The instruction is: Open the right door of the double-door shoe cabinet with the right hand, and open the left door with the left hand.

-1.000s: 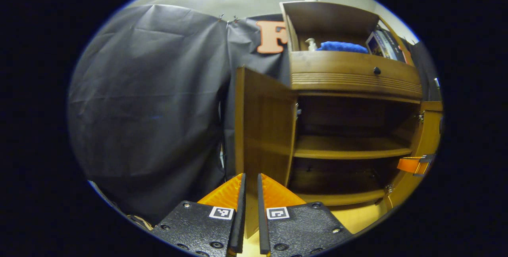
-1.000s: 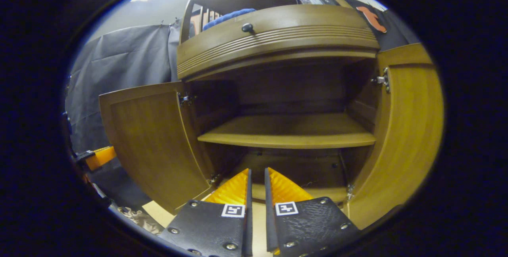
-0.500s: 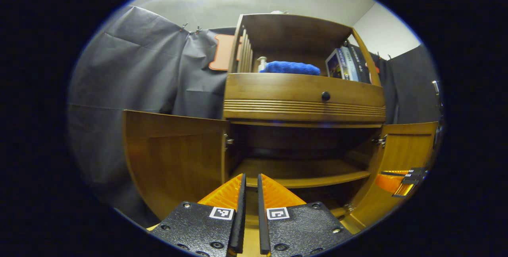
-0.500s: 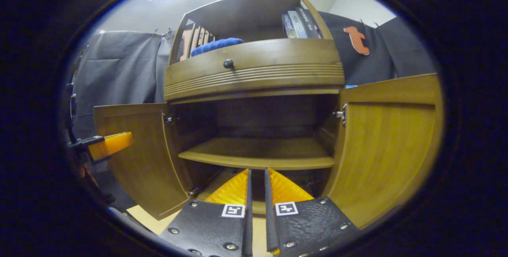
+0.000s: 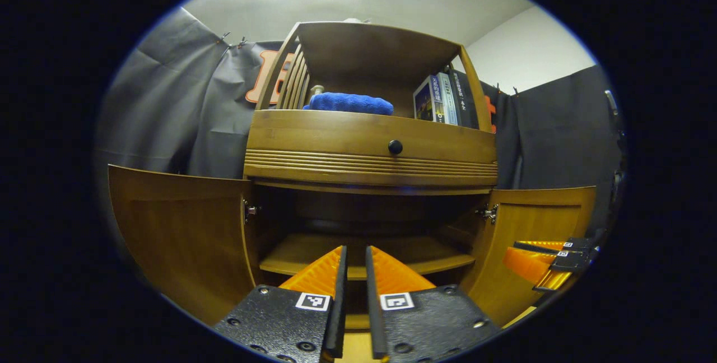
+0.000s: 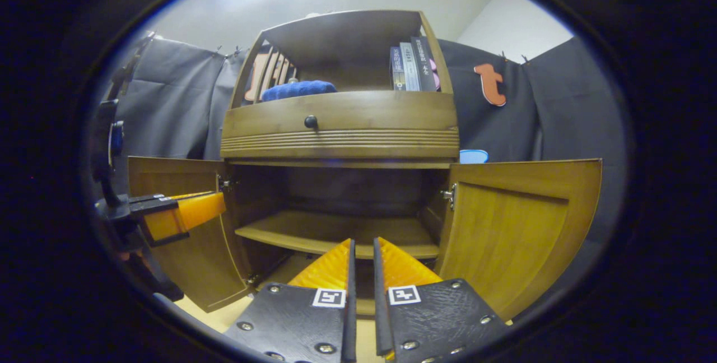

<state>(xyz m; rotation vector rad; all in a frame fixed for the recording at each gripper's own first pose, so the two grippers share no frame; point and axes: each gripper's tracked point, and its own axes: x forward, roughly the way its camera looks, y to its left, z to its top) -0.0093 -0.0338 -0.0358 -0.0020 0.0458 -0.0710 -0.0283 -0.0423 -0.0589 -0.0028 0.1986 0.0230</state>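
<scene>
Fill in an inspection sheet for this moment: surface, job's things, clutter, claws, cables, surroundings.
Surface: floor, bare where visible.
Job's things: left door and right door both swung wide; inner shelf holds nothing.
Clutter: blue cloth and books on the upper shelf; drawer shut.
Claws: left claw and right claw both nearly closed, gripping nothing.
Cables: nothing seen.
Surroundings: black booth cloth, white wall.

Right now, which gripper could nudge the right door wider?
Probably the right gripper: it sits in front of the open right door, while the left gripper is by the left door.
</scene>
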